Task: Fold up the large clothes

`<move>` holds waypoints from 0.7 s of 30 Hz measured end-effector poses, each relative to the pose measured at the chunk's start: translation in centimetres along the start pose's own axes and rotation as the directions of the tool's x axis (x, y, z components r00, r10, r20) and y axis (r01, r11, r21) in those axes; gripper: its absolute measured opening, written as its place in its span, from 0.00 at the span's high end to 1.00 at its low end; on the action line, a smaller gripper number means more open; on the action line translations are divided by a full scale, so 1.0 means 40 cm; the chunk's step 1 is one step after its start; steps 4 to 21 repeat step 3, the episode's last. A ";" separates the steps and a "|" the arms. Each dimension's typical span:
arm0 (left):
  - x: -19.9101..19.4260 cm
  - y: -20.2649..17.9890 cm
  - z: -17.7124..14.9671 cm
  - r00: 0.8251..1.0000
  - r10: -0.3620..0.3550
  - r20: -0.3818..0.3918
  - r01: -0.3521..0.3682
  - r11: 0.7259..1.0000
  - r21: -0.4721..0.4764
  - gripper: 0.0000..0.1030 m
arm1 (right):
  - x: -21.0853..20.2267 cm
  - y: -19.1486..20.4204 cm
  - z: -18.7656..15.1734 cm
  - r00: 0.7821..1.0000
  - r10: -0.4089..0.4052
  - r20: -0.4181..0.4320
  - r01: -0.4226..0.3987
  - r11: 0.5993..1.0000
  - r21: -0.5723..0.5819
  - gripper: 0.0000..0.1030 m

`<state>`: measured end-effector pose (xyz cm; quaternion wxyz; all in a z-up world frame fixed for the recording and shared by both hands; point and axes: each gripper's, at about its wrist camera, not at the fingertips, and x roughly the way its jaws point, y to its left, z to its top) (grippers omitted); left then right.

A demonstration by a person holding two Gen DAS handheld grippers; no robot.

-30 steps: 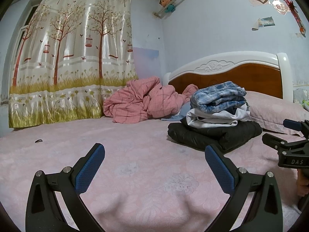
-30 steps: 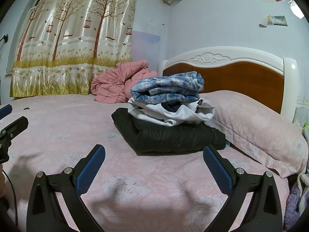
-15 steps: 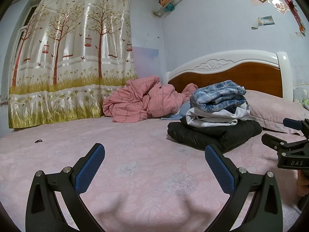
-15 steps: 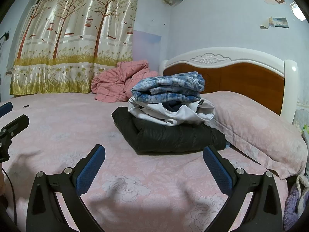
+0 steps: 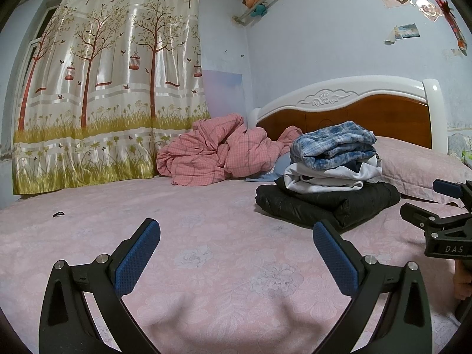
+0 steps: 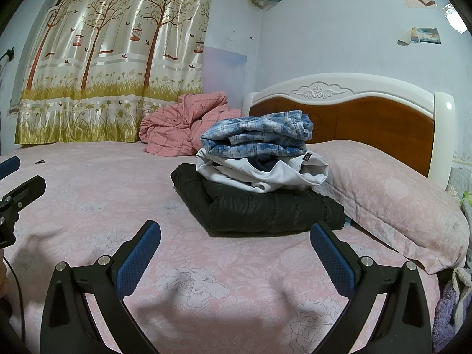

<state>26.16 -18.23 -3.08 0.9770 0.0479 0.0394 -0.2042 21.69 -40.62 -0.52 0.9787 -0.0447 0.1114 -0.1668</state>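
We hold the left gripper (image 5: 236,253) and right gripper (image 6: 235,255) low and level over the bare pink bedsheet (image 5: 206,236), both spread wide and empty, almost unmoved from a second ago, with the folded clothes stack (image 6: 256,174) at center frame beside the pillow (image 6: 392,194) on the right.

Pink floral bed (image 5: 206,236) under black folded jacket (image 6: 265,209), pillow (image 6: 392,194), crumpled pink quilt (image 5: 212,153)
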 end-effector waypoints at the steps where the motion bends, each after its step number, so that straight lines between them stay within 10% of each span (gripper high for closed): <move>1: -0.001 0.000 0.000 1.000 0.000 0.000 0.000 1.000 0.000 0.00 | 0.000 0.000 0.000 1.000 0.000 0.000 0.000 1.000 0.000 0.01; 21: 0.000 0.000 0.000 1.000 0.000 0.000 0.000 1.000 0.001 0.00 | 0.000 0.000 0.000 1.000 0.000 -0.001 0.000 1.000 -0.001 0.01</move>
